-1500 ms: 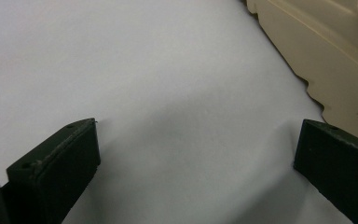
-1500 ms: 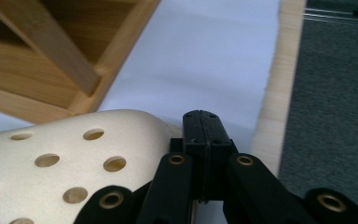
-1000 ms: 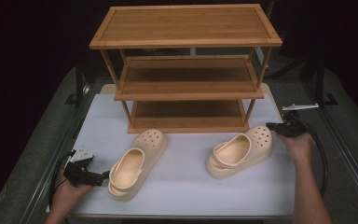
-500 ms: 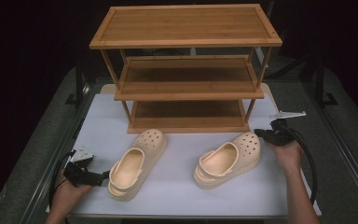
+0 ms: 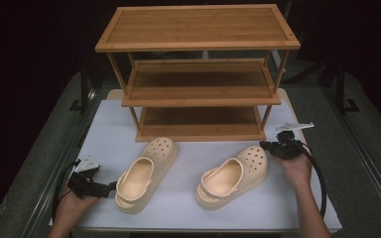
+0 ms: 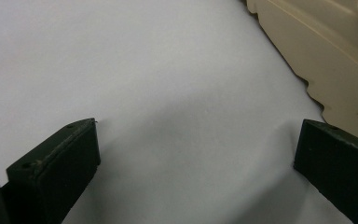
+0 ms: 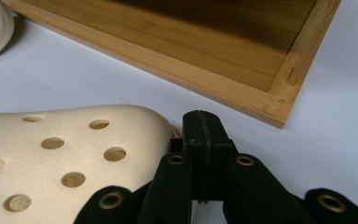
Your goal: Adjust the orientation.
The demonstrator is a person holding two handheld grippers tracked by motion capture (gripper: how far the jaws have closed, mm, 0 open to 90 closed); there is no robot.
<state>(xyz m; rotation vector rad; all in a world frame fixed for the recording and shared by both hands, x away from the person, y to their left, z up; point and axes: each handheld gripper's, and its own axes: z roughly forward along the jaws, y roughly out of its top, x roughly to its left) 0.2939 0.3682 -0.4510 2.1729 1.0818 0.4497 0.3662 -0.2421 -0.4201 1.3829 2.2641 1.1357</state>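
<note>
Two cream clogs lie on the white table (image 5: 178, 208). The left clog (image 5: 144, 173) points toward the rack, and my left gripper (image 5: 110, 188) sits at its heel, open, with bare table between the jaws (image 6: 196, 135). That clog's edge (image 6: 331, 56) runs just beside the right-hand jaw. The right clog (image 5: 234, 176) lies at an angle, toe to the right. My right gripper (image 5: 265, 146) is shut, its tips (image 7: 200, 135) against the perforated toe (image 7: 65, 154), holding nothing.
A three-shelf bamboo rack (image 5: 198, 74) stands at the back of the table, its bottom shelf (image 7: 191, 42) just beyond the right clog's toe. Cables trail from both grippers. Open table lies between the clogs and right of the right hand.
The right clog has slid left and toward the front edge, with my shut right gripper following at its toe. The left gripper and left clog have stayed put.
</note>
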